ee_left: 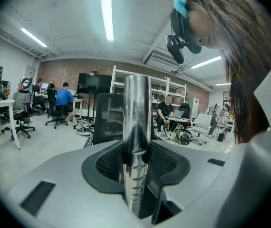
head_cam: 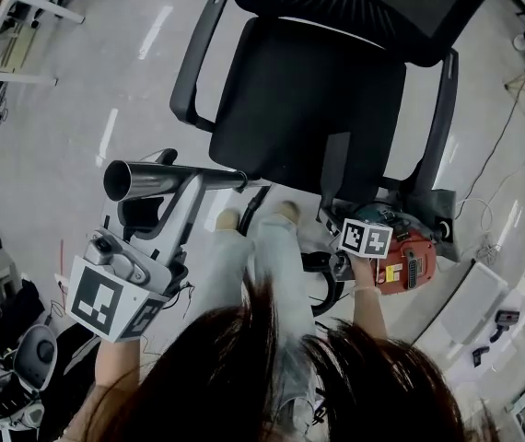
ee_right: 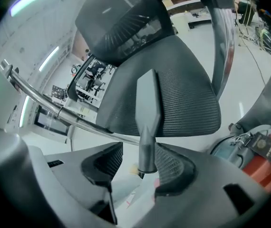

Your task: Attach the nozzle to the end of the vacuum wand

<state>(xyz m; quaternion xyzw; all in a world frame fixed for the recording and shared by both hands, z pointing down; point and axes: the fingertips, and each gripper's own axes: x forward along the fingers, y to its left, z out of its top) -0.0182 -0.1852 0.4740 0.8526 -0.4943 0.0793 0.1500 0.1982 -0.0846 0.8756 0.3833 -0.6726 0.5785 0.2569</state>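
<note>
My left gripper [ee_left: 136,161] is shut on the chrome vacuum wand [ee_left: 137,122], which runs straight out between its pads. In the head view the wand [head_cam: 175,180] lies level at the left, with its open end towards the left edge. The left gripper [head_cam: 172,208] clasps it from below. A grey crevice nozzle [ee_right: 147,113] stands between the jaws of my right gripper [ee_right: 140,160]. Those jaws are open: the nozzle's base rests by the right pad, with a gap to the left pad. The right gripper's marker cube [head_cam: 366,238] hangs low beside the red vacuum body [head_cam: 407,261].
A black mesh office chair [head_cam: 309,118] stands right in front, its seat [ee_right: 173,94] behind the nozzle. The person's legs and shoes [head_cam: 253,238] are below me. Desks, shelves and seated people [ee_left: 64,99] fill the far room. Boxes and cables lie at the right [head_cam: 484,302].
</note>
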